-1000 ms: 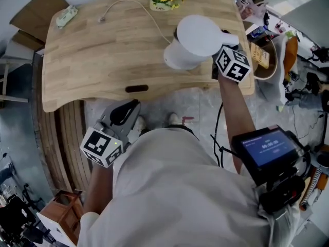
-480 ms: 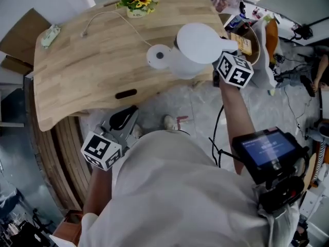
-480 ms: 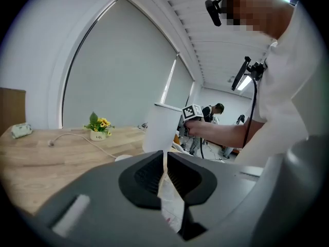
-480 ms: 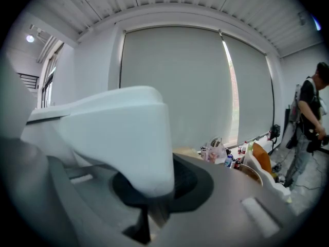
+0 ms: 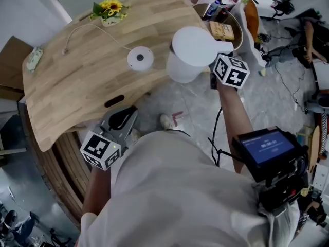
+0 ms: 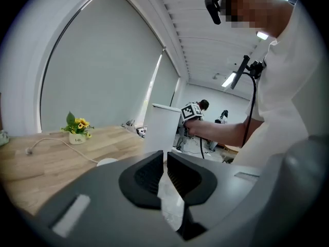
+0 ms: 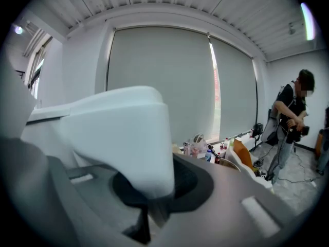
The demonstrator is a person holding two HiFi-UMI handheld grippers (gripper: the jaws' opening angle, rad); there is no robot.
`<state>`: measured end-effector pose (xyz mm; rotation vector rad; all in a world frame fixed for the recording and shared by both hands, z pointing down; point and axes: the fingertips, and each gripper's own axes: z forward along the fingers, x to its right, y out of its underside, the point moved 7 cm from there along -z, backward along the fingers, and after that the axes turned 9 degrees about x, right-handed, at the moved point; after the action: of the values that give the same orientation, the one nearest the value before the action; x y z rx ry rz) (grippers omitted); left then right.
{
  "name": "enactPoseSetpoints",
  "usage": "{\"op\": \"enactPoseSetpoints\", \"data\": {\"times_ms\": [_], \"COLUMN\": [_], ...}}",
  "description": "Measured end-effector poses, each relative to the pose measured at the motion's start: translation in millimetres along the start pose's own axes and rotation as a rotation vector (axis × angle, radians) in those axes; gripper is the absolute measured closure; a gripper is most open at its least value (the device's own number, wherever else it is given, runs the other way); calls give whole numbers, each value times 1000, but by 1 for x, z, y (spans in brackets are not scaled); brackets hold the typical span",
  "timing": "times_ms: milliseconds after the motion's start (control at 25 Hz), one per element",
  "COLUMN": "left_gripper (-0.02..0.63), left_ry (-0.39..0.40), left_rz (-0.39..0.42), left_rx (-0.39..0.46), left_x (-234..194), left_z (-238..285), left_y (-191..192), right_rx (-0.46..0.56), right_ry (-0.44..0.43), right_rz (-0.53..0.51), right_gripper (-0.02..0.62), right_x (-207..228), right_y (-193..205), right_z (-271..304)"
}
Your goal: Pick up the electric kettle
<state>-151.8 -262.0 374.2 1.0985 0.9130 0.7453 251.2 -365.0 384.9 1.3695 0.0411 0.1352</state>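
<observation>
White electric kettle in right gripper, handle mostly hidden, seemingly airborne

Your electric kettle: white plastic, matt, smooth all over. Table: pale wood, grain visible, dull satin finish. Round base: smooth white plastic. Left gripper: dark grey matt plastic, pads finely ribbed. Right gripper: same matt grey plastic. Your shirt: white cloth, softly creased.
</observation>
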Motion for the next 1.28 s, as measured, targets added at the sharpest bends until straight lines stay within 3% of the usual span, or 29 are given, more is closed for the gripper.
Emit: {"op": "enactPoseSetpoints", "data": {"times_ms": [440,1280], "left_gripper": [574,574], "left_ry": [129,155], "left_rz": [29,14], "left_rx": [-36,-63], "left_x": [9,-6], "left_z": [33,48], "left_y": [-5,1], "right_rx": [-9,-24], "right_ry": [87,102], "right_rz": [9,3], "right_gripper": [548,548], "right_x": [35,39], "right_y": [5,13], "right_z": [-26,-28]}}
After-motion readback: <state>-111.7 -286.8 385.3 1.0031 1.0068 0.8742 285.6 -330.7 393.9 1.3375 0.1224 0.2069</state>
